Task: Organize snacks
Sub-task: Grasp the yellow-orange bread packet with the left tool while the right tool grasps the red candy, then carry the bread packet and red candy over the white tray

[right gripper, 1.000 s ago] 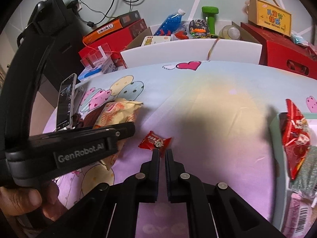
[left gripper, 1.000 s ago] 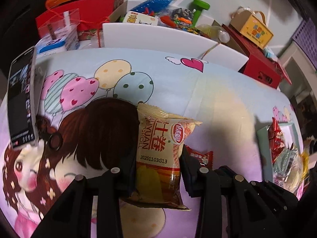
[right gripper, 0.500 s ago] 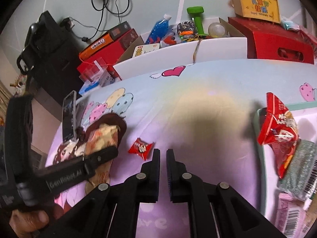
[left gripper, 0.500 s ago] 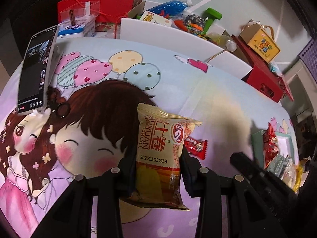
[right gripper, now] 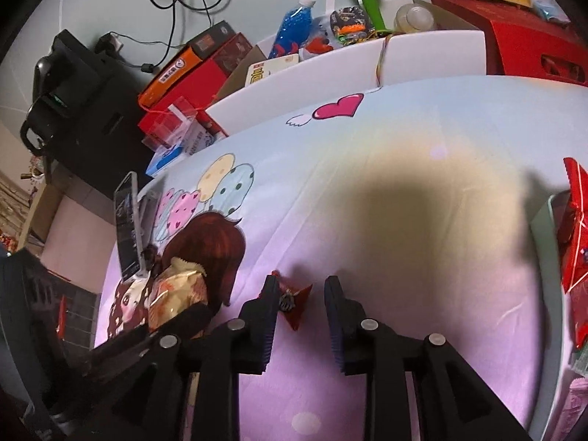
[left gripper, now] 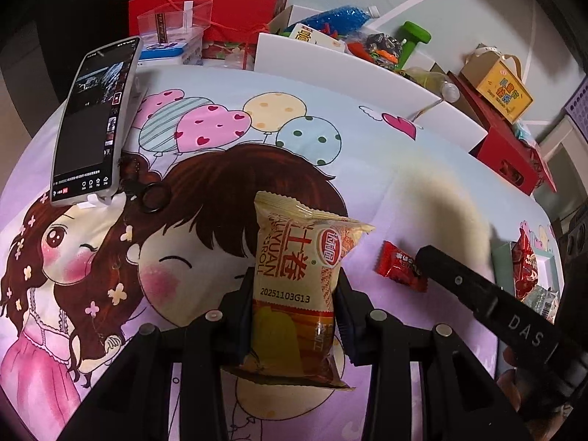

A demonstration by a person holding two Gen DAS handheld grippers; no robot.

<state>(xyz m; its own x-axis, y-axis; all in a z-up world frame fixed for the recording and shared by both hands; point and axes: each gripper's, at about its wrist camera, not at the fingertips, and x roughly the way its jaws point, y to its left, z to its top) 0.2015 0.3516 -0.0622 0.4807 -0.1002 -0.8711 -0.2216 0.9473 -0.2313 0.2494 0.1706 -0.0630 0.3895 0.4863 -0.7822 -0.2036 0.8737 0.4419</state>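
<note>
My left gripper (left gripper: 294, 296) is shut on a yellow egg-roll snack bag (left gripper: 297, 279), held upright above the cartoon bedsheet. A small red candy (left gripper: 400, 266) lies flat on the sheet to its right, and the right gripper's finger (left gripper: 477, 294) reaches it in the left wrist view. My right gripper (right gripper: 299, 290) is open, its fingers on either side of the red candy (right gripper: 296, 303), which sits close to the left finger. The yellow bag (right gripper: 176, 301) shows at lower left. A pale green tray (right gripper: 544, 220) at the right edge holds red snack packs (right gripper: 575, 253).
A phone (left gripper: 93, 125) leans propped at the sheet's left side, a black ring (left gripper: 154, 196) beside it. White boxes of toys (left gripper: 352, 62), red boxes (left gripper: 511, 147) and a clear case (left gripper: 176, 25) line the far edge. A black bag (right gripper: 77, 92) stands on the floor at left.
My right gripper has opened from shut and moved down to straddle the red candy. The left gripper kept its hold on the yellow bag and lifted back from the sheet.
</note>
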